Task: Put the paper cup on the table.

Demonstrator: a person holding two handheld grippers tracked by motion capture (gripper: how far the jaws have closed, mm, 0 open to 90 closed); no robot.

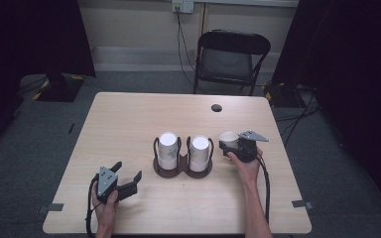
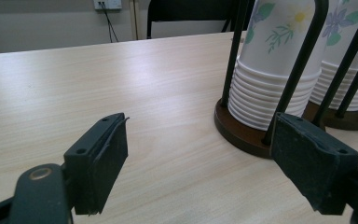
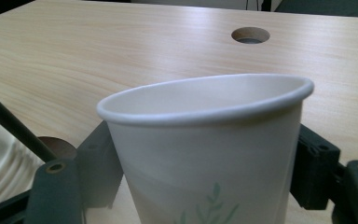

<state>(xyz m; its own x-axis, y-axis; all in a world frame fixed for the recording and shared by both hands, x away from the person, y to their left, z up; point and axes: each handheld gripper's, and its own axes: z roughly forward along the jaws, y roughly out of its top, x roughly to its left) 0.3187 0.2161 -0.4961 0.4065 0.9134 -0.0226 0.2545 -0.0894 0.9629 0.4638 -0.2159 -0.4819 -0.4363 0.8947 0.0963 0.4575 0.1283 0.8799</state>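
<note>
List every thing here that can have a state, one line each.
left tongs: open, empty
right tongs: closed on the paper cup, pads against its sides
paper cup: mouth up, empty
left cup stack: upside down, nested in the holder
right cup stack: upside down, nested in the holder
holder: both bays filled
folding chair: unfolded, unoccupied

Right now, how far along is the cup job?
Done: one paper cup is out of the rack, upright, mouth up, between the right claw jaws, right of the rack. In hand: setting it down. Left: two upside-down stacks of cups remain racked; the left claw waits open.
</note>
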